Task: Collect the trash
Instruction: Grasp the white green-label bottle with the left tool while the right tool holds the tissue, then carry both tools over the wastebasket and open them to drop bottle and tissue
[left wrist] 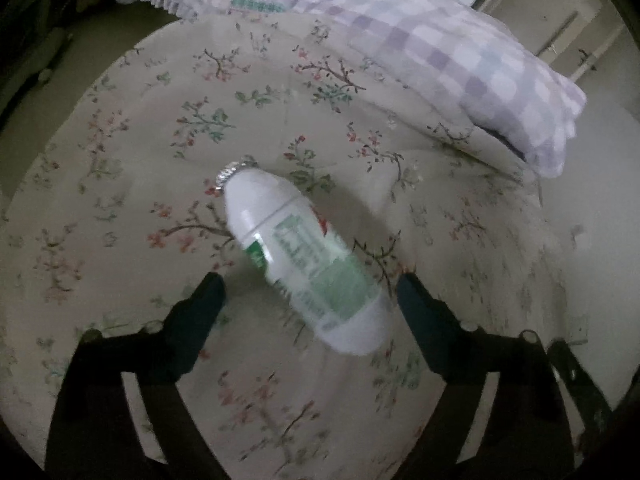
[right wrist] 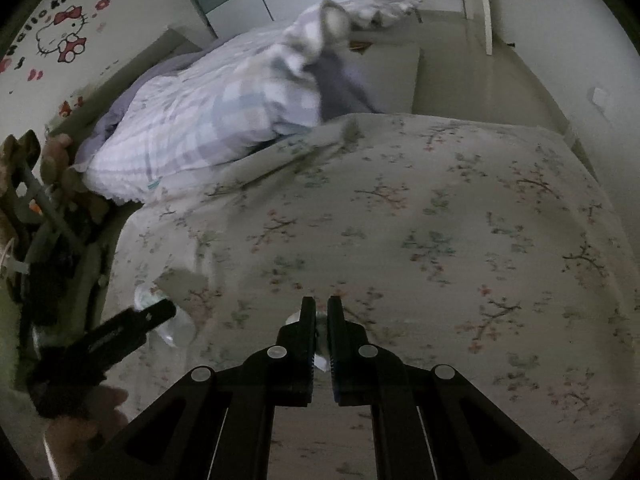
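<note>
A white plastic bottle (left wrist: 304,256) with a green label and no cap lies on its side on the floral bedsheet (left wrist: 160,140). My left gripper (left wrist: 310,292) is open, its fingers on either side of the bottle's lower end, not touching it. In the right wrist view the left gripper (right wrist: 120,328) shows at the lower left with the bottle (right wrist: 168,316) partly hidden beyond it. My right gripper (right wrist: 321,312) is shut on a small pale, crumpled scrap (right wrist: 320,360) that shows between the fingers; I cannot tell what it is.
A checked purple-and-white quilt (left wrist: 440,40) (right wrist: 208,120) lies bunched at the head of the bed. A wall with cartoon stickers (right wrist: 64,36) stands at the left. Clutter (right wrist: 36,216) fills the gap beside the bed. Floor (left wrist: 600,220) lies beyond the bed's right edge.
</note>
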